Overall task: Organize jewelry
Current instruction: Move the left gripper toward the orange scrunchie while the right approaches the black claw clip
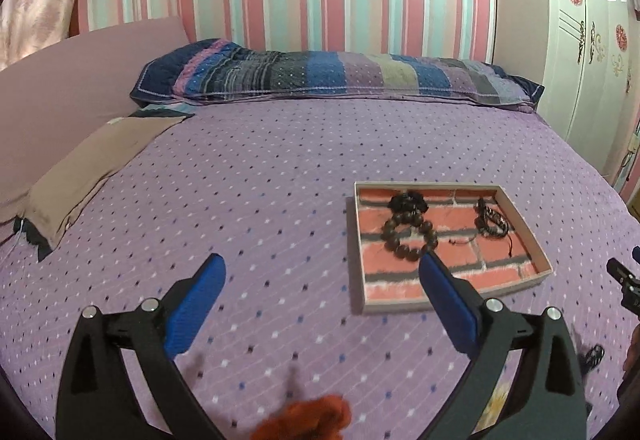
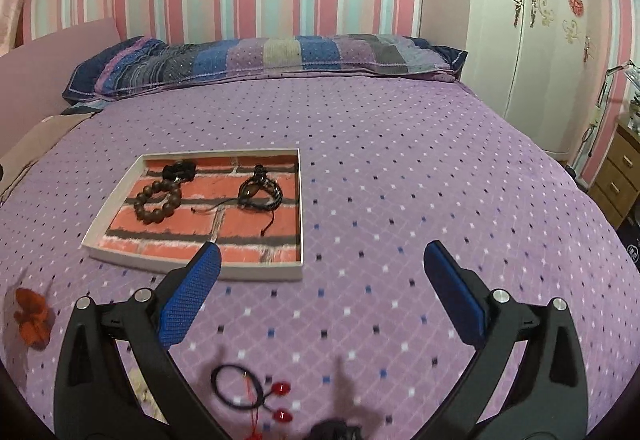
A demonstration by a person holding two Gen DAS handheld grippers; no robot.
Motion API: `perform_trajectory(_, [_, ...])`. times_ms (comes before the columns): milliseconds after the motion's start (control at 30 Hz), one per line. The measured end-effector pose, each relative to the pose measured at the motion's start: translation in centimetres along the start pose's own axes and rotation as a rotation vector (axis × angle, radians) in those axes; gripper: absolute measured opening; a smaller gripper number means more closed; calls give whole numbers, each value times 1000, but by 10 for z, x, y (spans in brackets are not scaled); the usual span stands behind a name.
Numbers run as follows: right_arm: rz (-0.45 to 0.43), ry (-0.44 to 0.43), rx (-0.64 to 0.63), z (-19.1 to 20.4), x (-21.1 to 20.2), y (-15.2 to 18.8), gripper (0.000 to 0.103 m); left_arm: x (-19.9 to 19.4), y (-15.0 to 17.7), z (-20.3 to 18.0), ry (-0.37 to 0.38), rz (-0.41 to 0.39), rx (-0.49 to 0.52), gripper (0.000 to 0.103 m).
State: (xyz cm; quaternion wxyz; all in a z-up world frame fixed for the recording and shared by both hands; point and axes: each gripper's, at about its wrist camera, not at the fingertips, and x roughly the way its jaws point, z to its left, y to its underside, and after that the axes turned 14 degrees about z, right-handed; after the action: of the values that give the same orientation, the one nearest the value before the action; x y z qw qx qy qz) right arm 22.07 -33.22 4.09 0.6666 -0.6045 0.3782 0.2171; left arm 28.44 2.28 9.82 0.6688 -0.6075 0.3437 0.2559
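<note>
A shallow tray [image 1: 544, 256] [image 2: 120, 184] with a brick-pattern floor lies on the purple bed. In it are a brown bead bracelet [image 1: 408, 234] [image 2: 157, 202], a black scrunchie-like piece [image 1: 408, 202] [image 2: 180, 170] and a black corded bracelet [image 1: 490, 220] [image 2: 260, 192]. My left gripper [image 1: 322, 264] is open and empty, left of the tray. My right gripper [image 2: 322, 254] is open and empty, in front of the tray's near right corner. An orange fabric piece [image 1: 312, 420] [image 2: 32, 316] lies on the bed near me. A black cord loop with red beads [image 2: 248, 390] lies below the right gripper.
A striped pillow [image 1: 320, 74] [image 2: 260, 56] lies at the bed's far end. A tan cloth [image 1: 92, 164] lies at the left. A white wardrobe [image 2: 532, 20] and a wooden drawer unit [image 2: 616, 176] stand at the right. The right gripper shows at the left wrist view's right edge [image 1: 626, 282].
</note>
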Motion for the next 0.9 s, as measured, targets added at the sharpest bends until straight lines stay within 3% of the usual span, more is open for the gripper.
perform_trajectory(167, [-12, -22, -14, 12, -7, 29, 99, -2, 36, 2, -7, -6, 10, 95])
perform_trajectory(433, [-42, 17, -2, 3, -14, 73, 99, -1, 86, 8, -22, -7, 1, 95])
perform_trajectory(700, [-28, 69, 3, -18, -8, 113, 98, 23, 123, 22, 2, 64, -62, 95])
perform_trajectory(900, [-2, 55, 18, -25, 1, 133, 95, 40, 139, 31, 12, 103, -88, 95])
